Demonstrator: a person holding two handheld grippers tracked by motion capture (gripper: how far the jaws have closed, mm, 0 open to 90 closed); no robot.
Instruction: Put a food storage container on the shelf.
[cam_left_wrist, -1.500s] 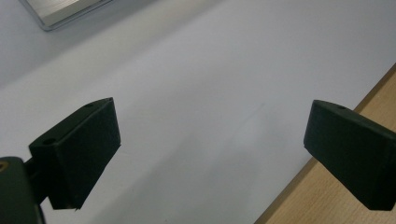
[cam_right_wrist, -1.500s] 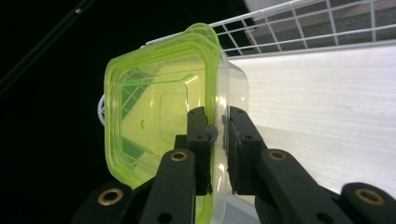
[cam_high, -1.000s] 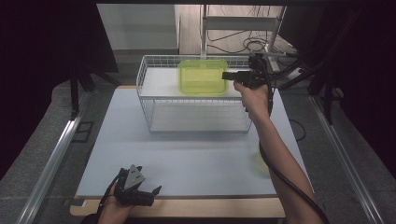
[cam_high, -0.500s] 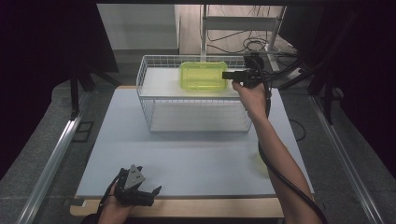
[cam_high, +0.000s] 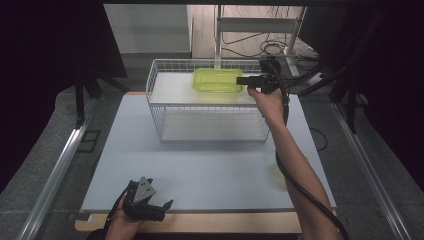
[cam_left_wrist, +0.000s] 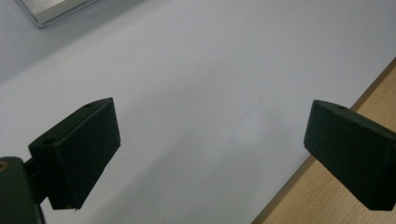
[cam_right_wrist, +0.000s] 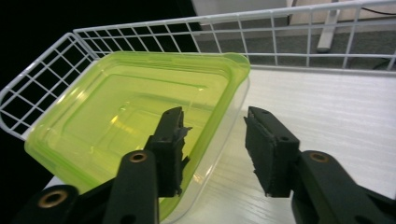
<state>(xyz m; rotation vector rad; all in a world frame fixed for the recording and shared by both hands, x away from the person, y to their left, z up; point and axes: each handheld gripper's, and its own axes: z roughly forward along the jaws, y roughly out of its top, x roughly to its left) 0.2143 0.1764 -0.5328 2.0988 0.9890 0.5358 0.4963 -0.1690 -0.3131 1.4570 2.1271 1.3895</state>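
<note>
Currently: right gripper (cam_right_wrist: 212, 149), one, jaws just opening and straddling near rim of green container (cam_right_wrist: 126, 121) without pressing. Container, one, on upper shelf of white wire rack (cam_high: 205, 107), lying leftward of that gripper, long axis along shelf. Left gripper (cam_left_wrist: 210, 154), one, spread wide, idle at near tabletop (cam_high: 200, 170) edge, well apart.

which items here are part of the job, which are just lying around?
In the job:
- green lidded container
- white wire rack, top shelf under the container
- right claw, jaws just opening, straddling the container's wall

Lying about:
- left claw, open, over the table
- floor cables behind
</note>
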